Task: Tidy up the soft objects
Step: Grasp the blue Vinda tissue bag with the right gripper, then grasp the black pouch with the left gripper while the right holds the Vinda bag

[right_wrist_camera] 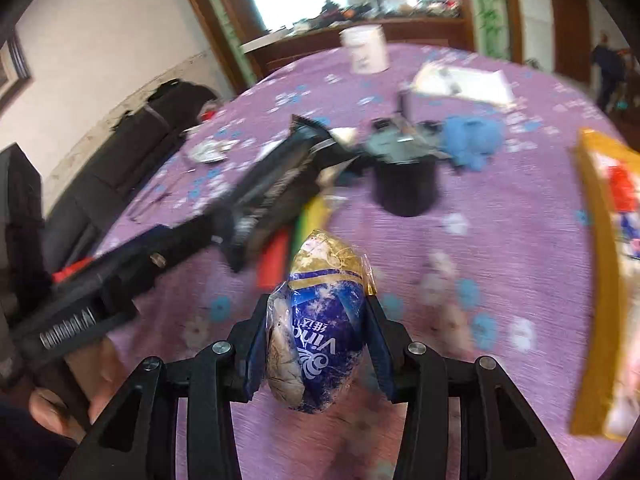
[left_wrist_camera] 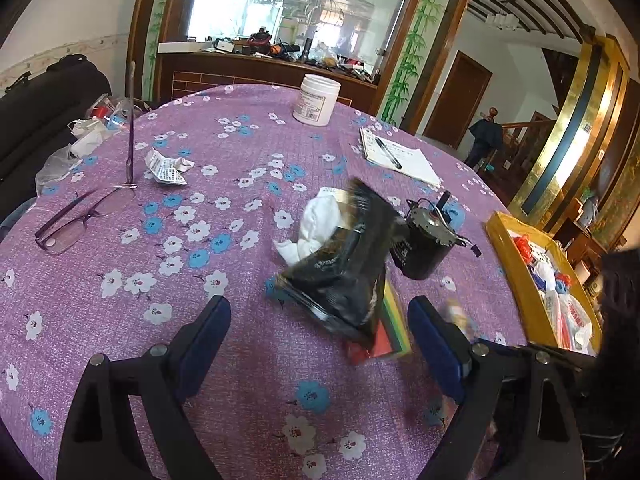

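My right gripper (right_wrist_camera: 318,332) is shut on a blue and gold tissue pack (right_wrist_camera: 320,320) and holds it above the purple flowered tablecloth (right_wrist_camera: 500,240). My left gripper (left_wrist_camera: 320,336) is open and empty, just short of a black plastic packet (left_wrist_camera: 344,264) that lies on a stack of coloured paper (left_wrist_camera: 394,332). A white cloth (left_wrist_camera: 316,224) lies behind the packet. A blue cloth (right_wrist_camera: 474,140) lies past a black motor (right_wrist_camera: 404,176). In the right wrist view the left gripper (right_wrist_camera: 236,236) reaches in toward the black packet (right_wrist_camera: 280,176).
A yellow box (left_wrist_camera: 516,280) with bags stands at the table's right edge, also in the right wrist view (right_wrist_camera: 596,220). A black motor (left_wrist_camera: 424,240), a notepad with a pen (left_wrist_camera: 400,156), a white jar (left_wrist_camera: 316,98), glasses (left_wrist_camera: 76,220) and crumpled paper (left_wrist_camera: 168,168) lie on the table.
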Motion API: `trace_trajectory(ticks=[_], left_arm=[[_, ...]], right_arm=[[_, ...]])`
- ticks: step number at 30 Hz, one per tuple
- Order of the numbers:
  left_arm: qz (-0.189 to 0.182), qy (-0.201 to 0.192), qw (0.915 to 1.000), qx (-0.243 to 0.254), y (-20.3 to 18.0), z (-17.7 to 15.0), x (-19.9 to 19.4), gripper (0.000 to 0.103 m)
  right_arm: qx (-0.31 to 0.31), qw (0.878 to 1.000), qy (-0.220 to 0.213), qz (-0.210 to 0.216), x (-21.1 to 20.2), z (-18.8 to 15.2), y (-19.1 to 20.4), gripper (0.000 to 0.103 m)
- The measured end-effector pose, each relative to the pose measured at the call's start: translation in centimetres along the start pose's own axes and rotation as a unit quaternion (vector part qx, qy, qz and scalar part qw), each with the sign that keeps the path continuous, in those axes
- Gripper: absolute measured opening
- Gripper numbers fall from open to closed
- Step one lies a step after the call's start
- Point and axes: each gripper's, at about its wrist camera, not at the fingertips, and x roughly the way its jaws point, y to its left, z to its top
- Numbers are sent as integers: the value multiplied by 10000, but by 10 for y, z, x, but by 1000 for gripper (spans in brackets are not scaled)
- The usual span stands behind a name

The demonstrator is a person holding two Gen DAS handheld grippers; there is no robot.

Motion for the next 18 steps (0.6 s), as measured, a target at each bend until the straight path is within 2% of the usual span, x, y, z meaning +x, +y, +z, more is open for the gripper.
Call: trace_trajectory(ticks=[5,9,12,16,18], left_arm=[[-3,5,9999,131,-6,-1,0,89],[28,83,9991,418,-20,-4,-1,91],[-83,278,9982,518,-30,-3,1,95],[387,212,9952,870,-41,3,4,96],[563,310,9926,1027,-41,13,11,96]], right_arm=[[310,9979,-508,-253,-29,-16,-26,48],[581,9964,-552,-268,-30,-28,-43,48],[709,9952,-651,-152,-38,-33,-50,48],[630,9947,-804,-77,-42,-36,-48,48],[608,9947,-824,19,-41,-36,-47,48]])
